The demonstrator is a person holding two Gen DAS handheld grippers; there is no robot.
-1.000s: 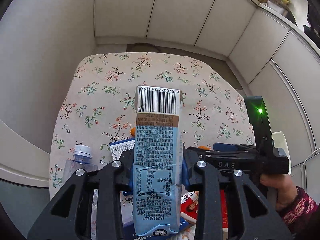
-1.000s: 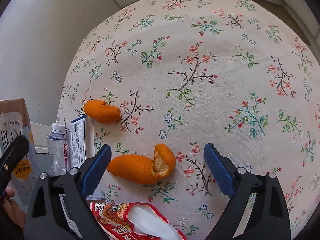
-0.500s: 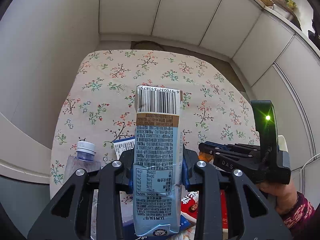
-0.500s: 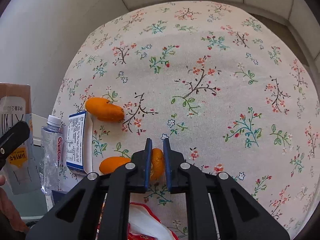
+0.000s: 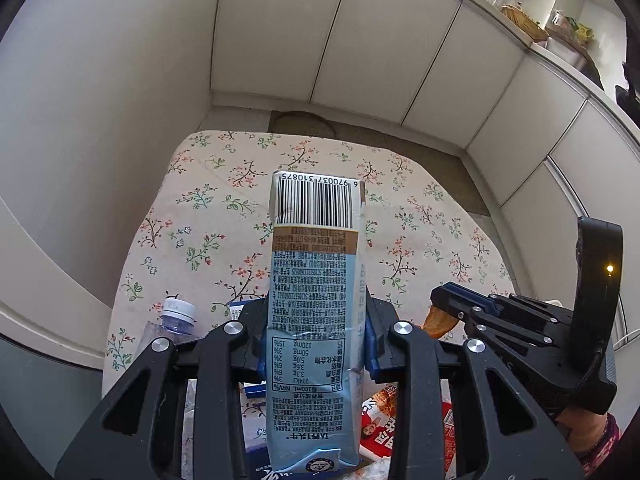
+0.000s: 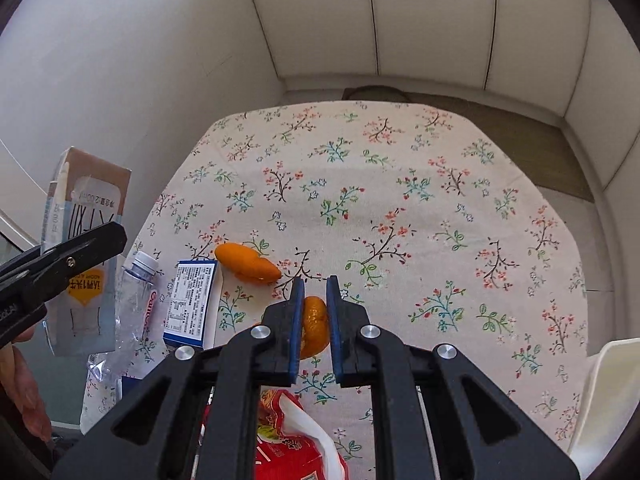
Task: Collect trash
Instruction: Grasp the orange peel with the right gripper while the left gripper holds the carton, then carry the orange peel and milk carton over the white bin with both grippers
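Right gripper (image 6: 313,300) is clamped tight on a piece of orange peel (image 6: 316,326), blue pads (image 6: 297,312) squeezing it from both sides, lifted clear above the floral tablecloth (image 6: 440,208). Left gripper (image 5: 316,344) is pinched narrow on a light-blue milk carton (image 5: 314,312), held upright, barcode on top reading 6 970037 310875, nutrition table below. From the right wrist view the same carton shows a brown top and a yellow heart label. On the cloth lies a second orange peel (image 6: 246,262), just beside a small blue-and-white box (image 6: 192,304). Next to that box is a clear plastic bottle (image 6: 134,300) with red lettering I can't read fully. A red snack wrapper (image 6: 288,436) sits beneath the right gripper's frame.
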